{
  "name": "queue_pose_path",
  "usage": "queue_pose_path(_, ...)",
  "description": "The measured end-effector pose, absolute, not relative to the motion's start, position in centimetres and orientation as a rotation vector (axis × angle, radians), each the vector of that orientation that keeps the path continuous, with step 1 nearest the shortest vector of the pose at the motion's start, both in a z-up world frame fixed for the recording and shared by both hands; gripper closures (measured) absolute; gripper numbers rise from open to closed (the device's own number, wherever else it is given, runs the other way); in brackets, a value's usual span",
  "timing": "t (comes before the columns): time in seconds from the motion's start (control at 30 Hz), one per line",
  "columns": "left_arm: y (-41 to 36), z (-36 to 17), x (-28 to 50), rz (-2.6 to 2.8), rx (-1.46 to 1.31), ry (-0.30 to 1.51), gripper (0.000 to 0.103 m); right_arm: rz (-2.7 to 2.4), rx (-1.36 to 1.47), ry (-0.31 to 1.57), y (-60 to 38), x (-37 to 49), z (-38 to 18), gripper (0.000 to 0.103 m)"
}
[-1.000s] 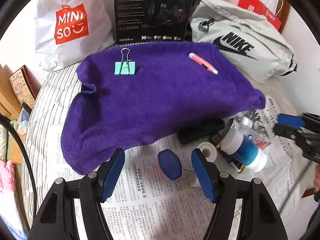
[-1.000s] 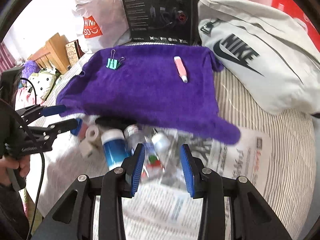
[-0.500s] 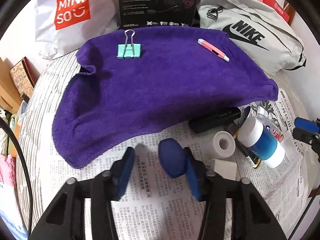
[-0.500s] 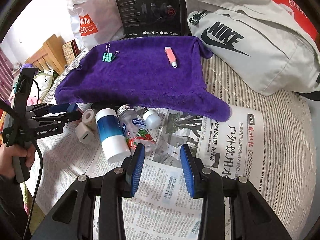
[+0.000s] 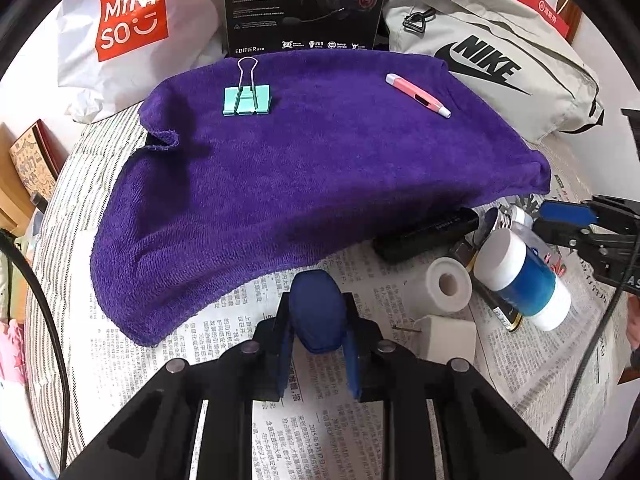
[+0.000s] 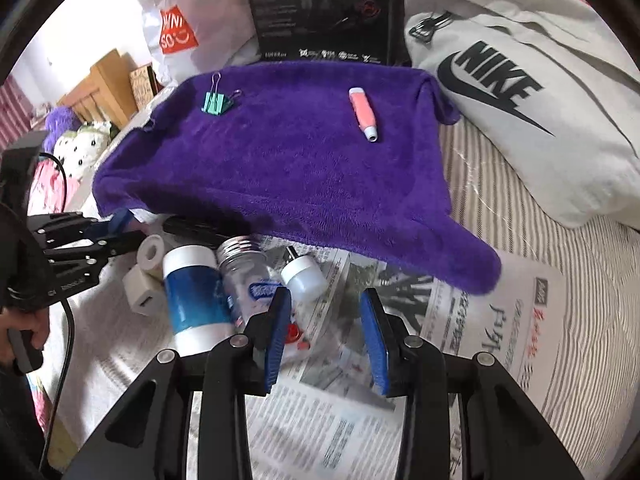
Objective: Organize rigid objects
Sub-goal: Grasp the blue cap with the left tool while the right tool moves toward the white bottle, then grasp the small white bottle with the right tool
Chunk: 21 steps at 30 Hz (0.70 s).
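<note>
My left gripper (image 5: 316,334) is shut on a dark blue oval object (image 5: 316,300) just above the newspaper, at the near edge of the purple towel (image 5: 320,168). On the towel lie a teal binder clip (image 5: 247,99) and a pink pen-shaped tool (image 5: 418,95). My right gripper (image 6: 325,320) stands open and holds nothing. It hovers over the newspaper beside a clear bottle (image 6: 244,276), a small white bottle (image 6: 304,276) and a blue bottle with a white cap (image 6: 194,296). A white tape roll (image 5: 448,284), a white block (image 5: 446,338) and a black bar (image 5: 426,234) lie nearby.
A grey Nike bag (image 6: 520,100) fills the back right. A black headset box (image 5: 304,4) and a white Miniso bag (image 5: 132,20) stand behind the towel. Newspaper (image 6: 500,320) covers the striped sheet in front. A person's hand (image 6: 24,320) holds the left gripper's handle.
My left jaws have closed onto the dark blue oval object that lay between them. My right gripper has sunk closer to the bottles.
</note>
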<state>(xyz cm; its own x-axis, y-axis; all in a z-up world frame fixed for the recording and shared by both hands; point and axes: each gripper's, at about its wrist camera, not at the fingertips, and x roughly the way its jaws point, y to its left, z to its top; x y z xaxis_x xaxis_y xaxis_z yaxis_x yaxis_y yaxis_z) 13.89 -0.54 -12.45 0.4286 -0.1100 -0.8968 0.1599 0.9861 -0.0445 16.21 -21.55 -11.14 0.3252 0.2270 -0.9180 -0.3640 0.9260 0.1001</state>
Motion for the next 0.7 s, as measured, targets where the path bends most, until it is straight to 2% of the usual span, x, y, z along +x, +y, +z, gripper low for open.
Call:
queue_pose_path(0.37, -0.3, -12.5, 14.2, -0.19, 0.031, 1.116, 0.082, 0.451, -0.238, 1.177, -19.4, 17.2, -12.2, 0.067)
queue_pose_path(0.47, -0.3, -12.5, 14.2, -0.191, 0.028, 1.115, 0.082, 0.459, -0.251, 1.174, -19.2, 17.3, -12.5, 0.072)
queue_pose_path(0.53, -0.3, -12.5, 14.2, -0.191, 0.025, 1.114, 0.082, 0.46, -0.261, 1.188, -19.1, 17.4, -12.9, 0.079)
queue_pose_path(0.7, -0.4, -12.5, 14.0, -0.184, 0.04, 1.11, 0.082, 0.435, -0.27, 1.189, -19.8, 16.7, -13.1, 0.08)
